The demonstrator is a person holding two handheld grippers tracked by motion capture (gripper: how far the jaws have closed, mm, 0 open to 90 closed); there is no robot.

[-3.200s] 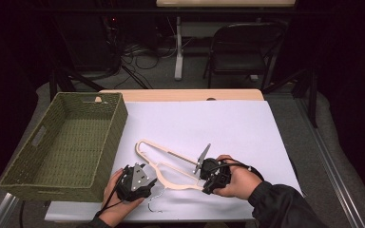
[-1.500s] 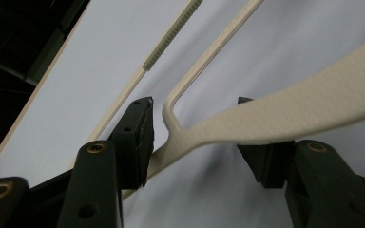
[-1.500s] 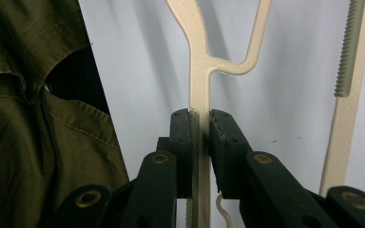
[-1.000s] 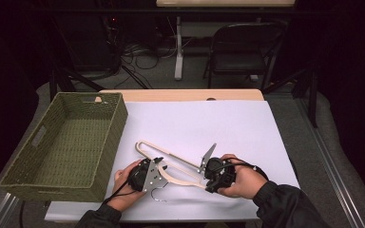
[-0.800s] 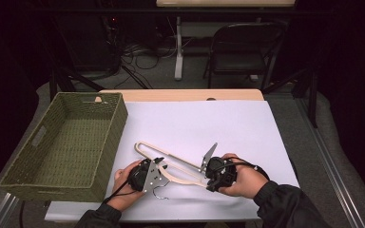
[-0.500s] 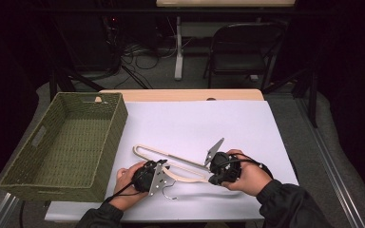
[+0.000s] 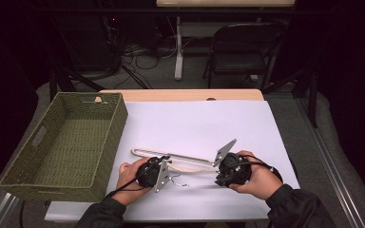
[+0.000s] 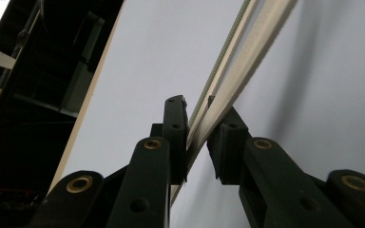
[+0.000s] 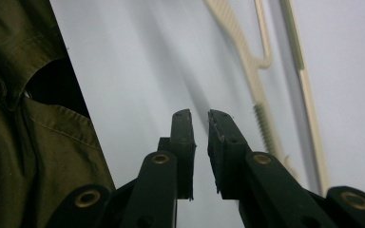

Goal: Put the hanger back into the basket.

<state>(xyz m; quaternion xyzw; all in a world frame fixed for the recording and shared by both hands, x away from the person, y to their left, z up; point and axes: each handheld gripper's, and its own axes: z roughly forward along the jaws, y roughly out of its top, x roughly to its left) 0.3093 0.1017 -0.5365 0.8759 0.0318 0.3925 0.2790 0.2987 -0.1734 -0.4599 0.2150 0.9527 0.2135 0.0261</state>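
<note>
White sheet over the table [image 7: 195,118], dark room behind, folding chair [image 7: 244,52] past the far edge. Woven green basket [image 7: 62,142] sits at the left side. Cream hanger [image 7: 190,164] lies flat near the front edge, between my two hands. My left gripper [image 8: 197,118] has just been closing; its jaws now pinch the hanger's bars between the pads. My right gripper [image 9: 199,118] has jaws close together with a narrow gap, nothing between them; the hanger lies just beside its tips. Olive sleeve [image 9: 24,109] shows at left there.
</note>
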